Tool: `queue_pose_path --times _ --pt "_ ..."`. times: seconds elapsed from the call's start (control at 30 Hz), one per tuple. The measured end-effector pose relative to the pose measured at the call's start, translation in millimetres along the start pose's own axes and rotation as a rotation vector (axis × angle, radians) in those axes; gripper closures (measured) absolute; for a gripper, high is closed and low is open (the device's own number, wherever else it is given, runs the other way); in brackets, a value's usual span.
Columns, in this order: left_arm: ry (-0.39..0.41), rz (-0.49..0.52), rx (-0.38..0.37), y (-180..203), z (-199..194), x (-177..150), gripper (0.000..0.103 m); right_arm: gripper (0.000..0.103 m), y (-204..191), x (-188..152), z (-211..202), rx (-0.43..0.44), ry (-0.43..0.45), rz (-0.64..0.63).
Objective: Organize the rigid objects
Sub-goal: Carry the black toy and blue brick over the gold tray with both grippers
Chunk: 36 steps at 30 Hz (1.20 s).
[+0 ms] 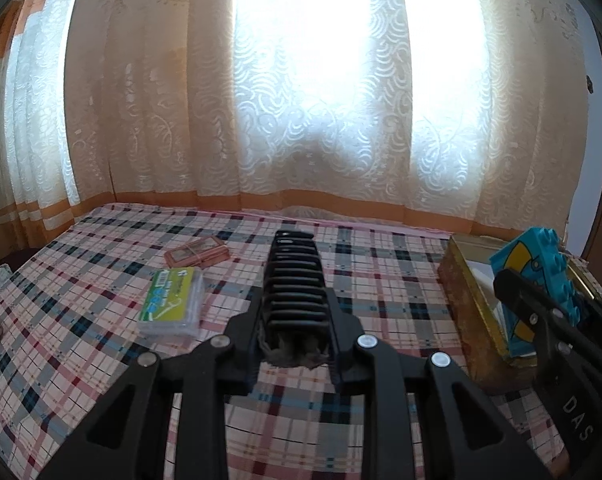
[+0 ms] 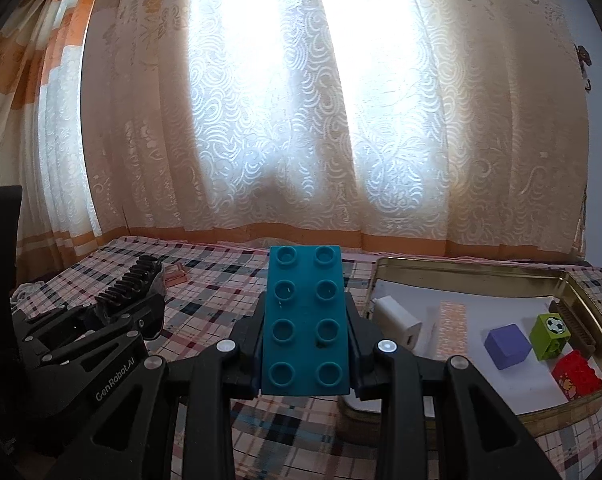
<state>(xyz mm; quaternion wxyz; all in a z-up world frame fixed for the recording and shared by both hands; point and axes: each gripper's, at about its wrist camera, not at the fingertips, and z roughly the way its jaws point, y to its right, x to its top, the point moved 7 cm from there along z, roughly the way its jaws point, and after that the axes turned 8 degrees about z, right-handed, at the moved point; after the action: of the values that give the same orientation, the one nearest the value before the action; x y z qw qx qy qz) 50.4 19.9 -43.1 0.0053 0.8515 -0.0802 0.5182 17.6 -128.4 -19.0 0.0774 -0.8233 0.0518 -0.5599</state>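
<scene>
Right gripper point(image 2: 306, 332) clamps teal brick point(image 2: 305, 320), left gripper point(image 1: 295, 280) clamps black comb point(image 1: 295, 276); lower brick flat into free tin point(image 2: 461, 276) space, clear of cubes

Home bedroom, I'd say: I'm over a bed with a plaid sheet point(image 1: 101, 280), long lace curtains point(image 1: 301, 100) backlit by a window along its far edge, a gold tin point(image 2: 481, 276) of toys (household clutter) at its right edge.
</scene>
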Motion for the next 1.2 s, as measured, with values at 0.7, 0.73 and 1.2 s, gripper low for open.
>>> queue_pose_path --times 0.7,0.73,1.2 --pt "0.005 0.037 -0.034 44 -4 5 0.079 0.068 36 9 -19 -0.035 0.035 0.021" --pt "0.005 0.037 -0.035 46 -4 5 0.079 0.068 37 9 -20 -0.037 0.036 0.024" --pt "0.004 0.063 -0.056 75 -7 8 0.079 0.068 59 13 -29 -0.056 0.048 0.054"
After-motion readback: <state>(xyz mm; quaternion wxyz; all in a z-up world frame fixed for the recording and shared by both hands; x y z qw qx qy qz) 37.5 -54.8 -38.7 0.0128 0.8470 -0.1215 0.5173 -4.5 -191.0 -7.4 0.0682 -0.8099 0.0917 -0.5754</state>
